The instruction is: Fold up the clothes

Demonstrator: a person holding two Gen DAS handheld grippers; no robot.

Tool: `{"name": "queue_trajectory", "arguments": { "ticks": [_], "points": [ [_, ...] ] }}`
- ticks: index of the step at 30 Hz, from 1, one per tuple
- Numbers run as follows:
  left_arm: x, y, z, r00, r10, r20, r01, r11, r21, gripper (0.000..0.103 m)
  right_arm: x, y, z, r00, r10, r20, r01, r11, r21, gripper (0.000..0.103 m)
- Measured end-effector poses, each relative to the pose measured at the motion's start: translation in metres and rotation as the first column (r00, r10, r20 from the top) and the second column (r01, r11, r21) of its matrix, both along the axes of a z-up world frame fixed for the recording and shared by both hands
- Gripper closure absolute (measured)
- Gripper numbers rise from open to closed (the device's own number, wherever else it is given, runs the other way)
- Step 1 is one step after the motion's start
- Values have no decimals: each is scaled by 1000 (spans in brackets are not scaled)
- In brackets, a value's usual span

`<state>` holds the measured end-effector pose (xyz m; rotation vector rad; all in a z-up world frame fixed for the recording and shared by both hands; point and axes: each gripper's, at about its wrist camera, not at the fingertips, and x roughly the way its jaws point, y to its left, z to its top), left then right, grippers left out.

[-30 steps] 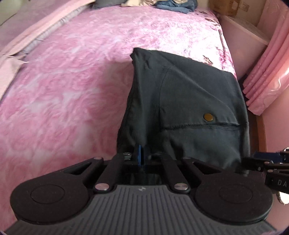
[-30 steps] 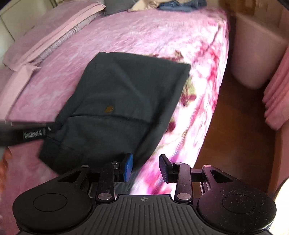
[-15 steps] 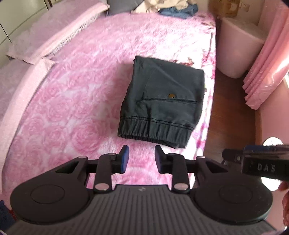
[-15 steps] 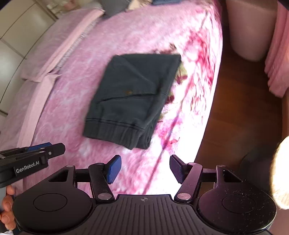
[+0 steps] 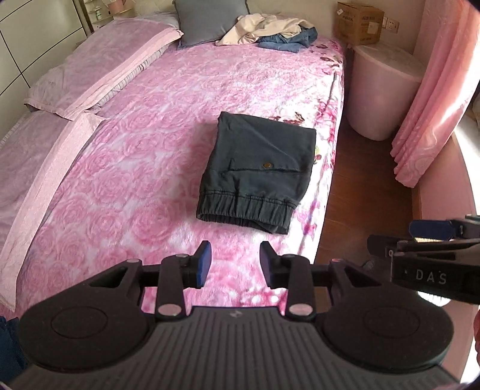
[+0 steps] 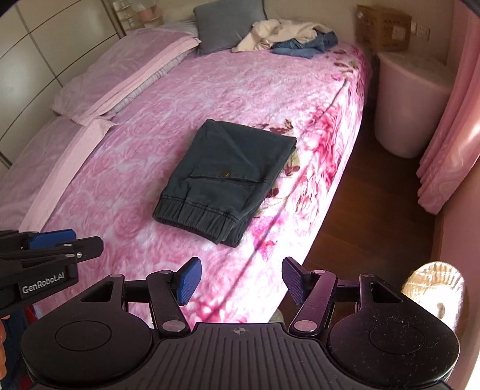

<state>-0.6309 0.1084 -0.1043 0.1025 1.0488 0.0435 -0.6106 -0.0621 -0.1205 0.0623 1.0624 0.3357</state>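
Dark folded trousers with a brass button lie flat on the pink bed near its right edge; they also show in the right wrist view. My left gripper is open and empty, held above the bed's near end, well back from the trousers. My right gripper is open and empty, over the bed's near right edge. Each gripper shows at the side of the other's view.
A pile of loose clothes and a grey cushion lie at the bed's far end. Pink pillows line the left. A pink round tub, a cardboard box, pink curtains and wooden floor are right.
My left gripper let go of the trousers and opened. Both grippers pulled back and up from the trousers, which now lie folded and far ahead. The right jaws opened wider.
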Motion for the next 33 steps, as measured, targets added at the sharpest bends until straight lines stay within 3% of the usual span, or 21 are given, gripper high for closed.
{"name": "queue_trajectory", "arguments": {
  "ticks": [33],
  "points": [
    [-5, -11, 26, 1000, -28, -7, 28, 1000, 5, 65, -14, -5, 15, 998, -1, -66, -1, 1000, -20, 40]
  ]
}}
